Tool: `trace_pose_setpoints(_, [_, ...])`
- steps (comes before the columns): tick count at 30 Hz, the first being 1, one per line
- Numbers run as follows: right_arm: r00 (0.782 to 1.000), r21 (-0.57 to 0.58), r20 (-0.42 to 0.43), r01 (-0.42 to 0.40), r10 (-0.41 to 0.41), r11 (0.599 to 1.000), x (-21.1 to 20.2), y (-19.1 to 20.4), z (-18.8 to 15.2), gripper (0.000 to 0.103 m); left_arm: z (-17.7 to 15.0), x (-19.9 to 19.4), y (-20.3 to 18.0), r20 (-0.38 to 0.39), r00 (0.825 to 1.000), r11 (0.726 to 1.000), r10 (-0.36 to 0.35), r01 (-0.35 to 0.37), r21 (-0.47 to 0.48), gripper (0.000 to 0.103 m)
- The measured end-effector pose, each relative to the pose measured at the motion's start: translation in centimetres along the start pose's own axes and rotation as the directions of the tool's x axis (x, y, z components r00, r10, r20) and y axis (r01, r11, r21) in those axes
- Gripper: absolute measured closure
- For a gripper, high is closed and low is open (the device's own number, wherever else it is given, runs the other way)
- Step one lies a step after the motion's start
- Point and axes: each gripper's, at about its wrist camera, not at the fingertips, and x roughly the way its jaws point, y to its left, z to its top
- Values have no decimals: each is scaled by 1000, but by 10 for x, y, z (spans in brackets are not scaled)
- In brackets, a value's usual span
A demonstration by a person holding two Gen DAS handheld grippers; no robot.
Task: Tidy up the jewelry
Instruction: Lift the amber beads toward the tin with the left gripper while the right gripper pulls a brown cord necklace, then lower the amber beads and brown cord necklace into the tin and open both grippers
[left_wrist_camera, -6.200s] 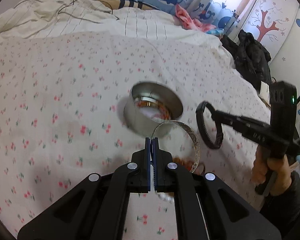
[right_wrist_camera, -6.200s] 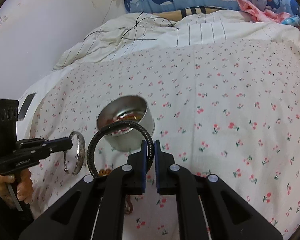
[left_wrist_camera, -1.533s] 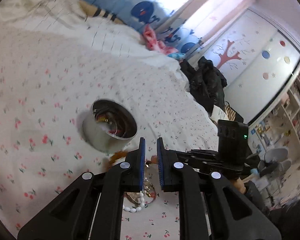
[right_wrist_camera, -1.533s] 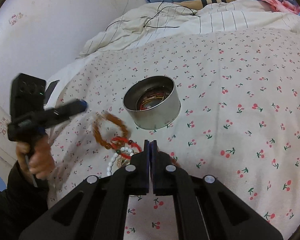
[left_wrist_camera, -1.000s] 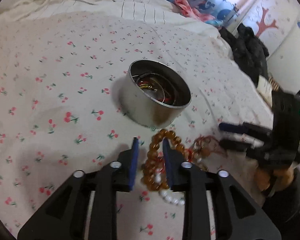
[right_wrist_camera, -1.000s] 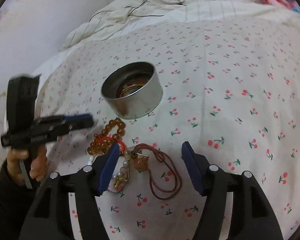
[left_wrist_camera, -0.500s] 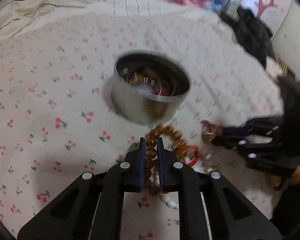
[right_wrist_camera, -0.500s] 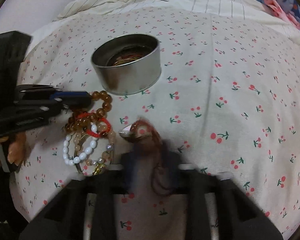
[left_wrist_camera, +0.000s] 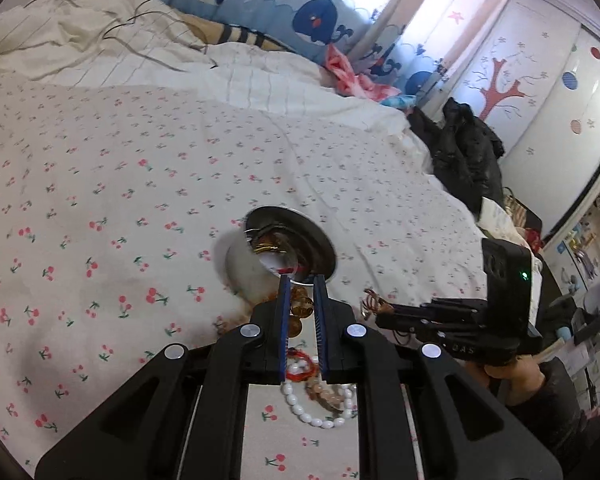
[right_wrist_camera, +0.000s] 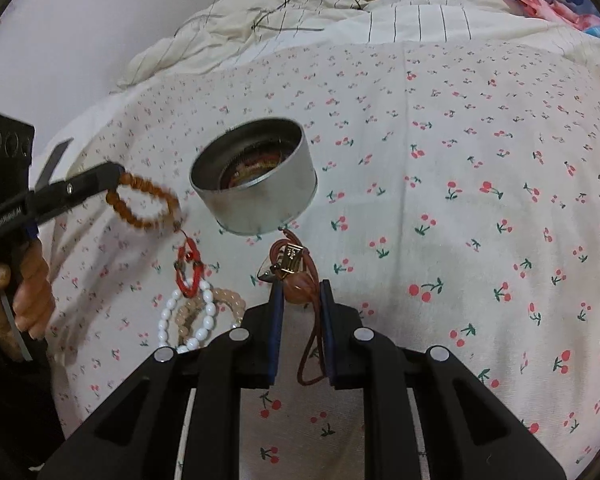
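The left gripper is clamped on the amber bead bracelet, which hangs clear of the cherry-print bedsheet just left of the metal tin. The right gripper is closed on a brown cord pendant, seemingly lifted slightly. The white bead bracelet lies on the sheet.

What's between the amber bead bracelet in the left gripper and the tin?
Right wrist view: only bare cherry-print sheet separates the amber bead bracelet, in the left gripper, from the tin.
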Motion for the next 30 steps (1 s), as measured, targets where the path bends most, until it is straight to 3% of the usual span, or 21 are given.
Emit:
trace_pose_setpoints(2, [999,8,26,-29,28,1000,-6,0,1,85,-2,-8,0,7,999,999,-37,37,1,93])
trace_pose_setpoints(13, [995,-12,93,-19,20,1000,-18,8,7,85,0,1,-23,-29,999,997,-40,42,71,93])
trace_pose_setpoints(30, [985,-22,173,-18,21,1000,-21,25,39,85,46,9,-39,15,996,994,-92,91,54,93])
